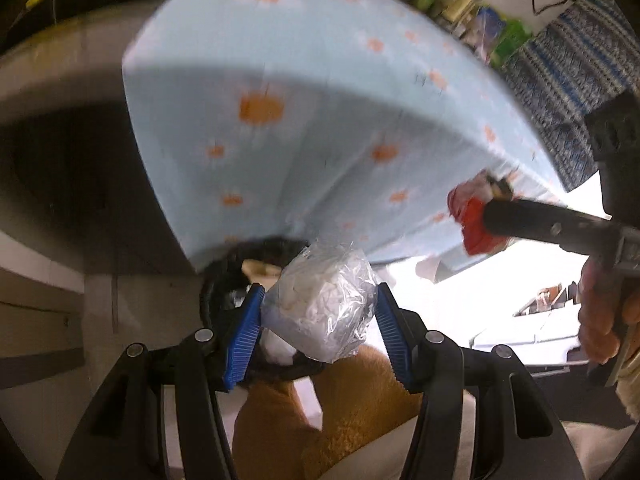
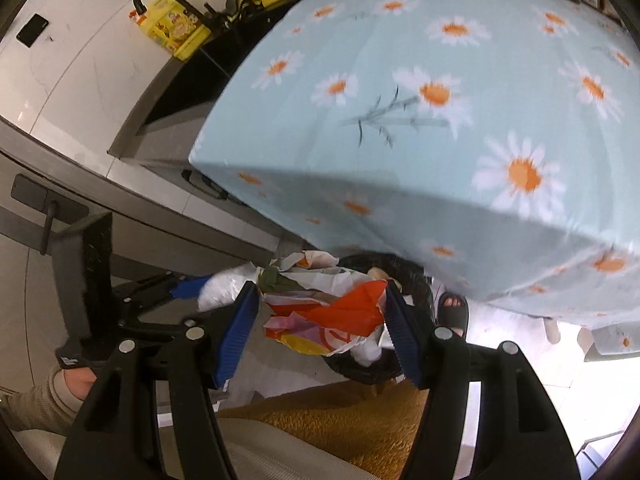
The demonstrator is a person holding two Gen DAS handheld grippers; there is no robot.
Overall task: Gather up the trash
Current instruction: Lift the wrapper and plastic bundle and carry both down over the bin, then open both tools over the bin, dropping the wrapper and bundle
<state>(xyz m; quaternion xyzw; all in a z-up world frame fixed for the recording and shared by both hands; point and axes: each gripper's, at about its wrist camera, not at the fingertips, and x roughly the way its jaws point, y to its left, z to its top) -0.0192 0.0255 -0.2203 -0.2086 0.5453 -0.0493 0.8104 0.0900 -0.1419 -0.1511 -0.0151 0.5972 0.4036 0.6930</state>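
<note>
Left wrist view: left gripper (image 1: pixel 320 312) half-closed, pinching crinkled clear plastic bag of white paper (image 1: pixel 324 308) above black round waste bin (image 1: pixel 224 276) by daisy-print blue tablecloth (image 1: pixel 320 80); right gripper (image 2: pixel 320 312) clamps crumpled red-and-white wrappers (image 2: pixel 332 312), both poised for dropping.

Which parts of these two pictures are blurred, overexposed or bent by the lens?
Left wrist view: the tablecloth and the shelf bottles are smeared by motion; the floor at right is blown out white; the clear bag is sharp. Right wrist view: sharper, the daisies only slightly soft; glare whitens the floor at lower right; the table edge bows from fisheye distortion.
</note>
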